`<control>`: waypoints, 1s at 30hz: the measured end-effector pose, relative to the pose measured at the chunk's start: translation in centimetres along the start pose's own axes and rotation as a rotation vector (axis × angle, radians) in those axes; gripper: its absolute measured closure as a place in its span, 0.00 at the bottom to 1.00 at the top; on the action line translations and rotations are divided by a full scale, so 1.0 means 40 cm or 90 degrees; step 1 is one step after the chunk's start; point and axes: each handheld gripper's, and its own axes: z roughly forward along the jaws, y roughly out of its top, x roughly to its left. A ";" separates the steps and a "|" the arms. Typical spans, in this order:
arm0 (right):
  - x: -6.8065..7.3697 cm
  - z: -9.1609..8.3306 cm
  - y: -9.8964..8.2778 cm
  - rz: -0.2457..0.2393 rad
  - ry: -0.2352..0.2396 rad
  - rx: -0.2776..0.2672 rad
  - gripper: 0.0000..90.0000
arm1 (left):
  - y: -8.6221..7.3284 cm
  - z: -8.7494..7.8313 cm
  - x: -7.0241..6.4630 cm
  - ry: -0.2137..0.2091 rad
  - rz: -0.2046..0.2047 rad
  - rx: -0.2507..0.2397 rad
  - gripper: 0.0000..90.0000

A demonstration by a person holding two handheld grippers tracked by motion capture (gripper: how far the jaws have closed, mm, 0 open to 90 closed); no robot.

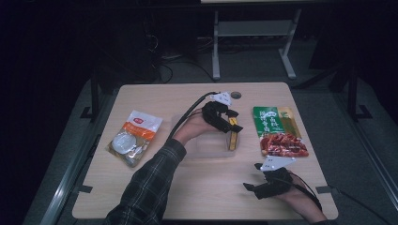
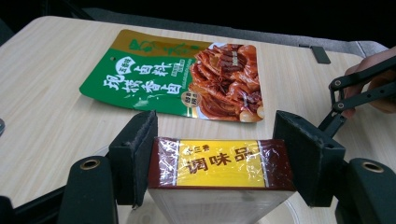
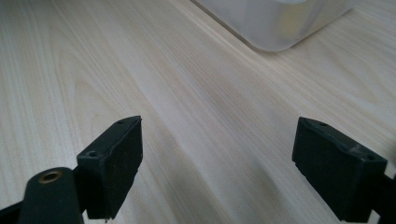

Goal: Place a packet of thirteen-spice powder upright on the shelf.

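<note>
While the right gripper [image 1: 250, 187] rests low on the pale wood-grain table [image 1: 206, 197], jaws spread wide and empty, the left gripper [image 1: 233, 127] reaches from a plaid-sleeved forearm, pinching a glossy, film-wrapped yellow-and-brown seasoning box [image 2: 219, 163] by its sides, over a translucent plastic tub [image 1: 209, 151]. Beyond lies a flat green sauce pouch [image 2: 177, 77].

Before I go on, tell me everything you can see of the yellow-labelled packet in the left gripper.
The packet is a flat pack wrapped in glossy clear film, with a yellow label bearing dark characters and dark red-brown ends. The left gripper clamps it, one black pad on each end. In the high view it stands on edge over the clear plastic tub, at the tub's right end; whether it touches the tub I cannot tell. The green and red pouch lies on the table beyond it.
</note>
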 end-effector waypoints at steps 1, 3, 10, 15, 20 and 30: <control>0.000 0.000 0.000 0.000 0.000 0.000 0.17 | -0.001 0.002 0.000 -0.001 0.002 0.001 0.35; 0.000 0.000 0.000 0.000 0.000 0.000 0.17 | -0.001 0.004 -0.001 0.000 0.004 -0.001 0.35; 0.000 0.000 0.000 -0.001 0.000 0.000 0.17 | -0.002 0.004 -0.009 0.006 0.012 -0.011 0.35; 0.001 0.001 0.000 -0.003 0.000 0.002 0.18 | -0.001 -0.008 -0.015 0.019 0.009 -0.018 0.28; 0.001 0.001 0.000 -0.001 -0.001 0.003 0.18 | -0.002 -0.036 -0.016 0.036 -0.007 -0.024 0.22; 0.002 0.003 0.000 0.003 0.000 0.008 0.18 | -0.018 -0.113 -0.037 0.053 -0.033 -0.025 0.16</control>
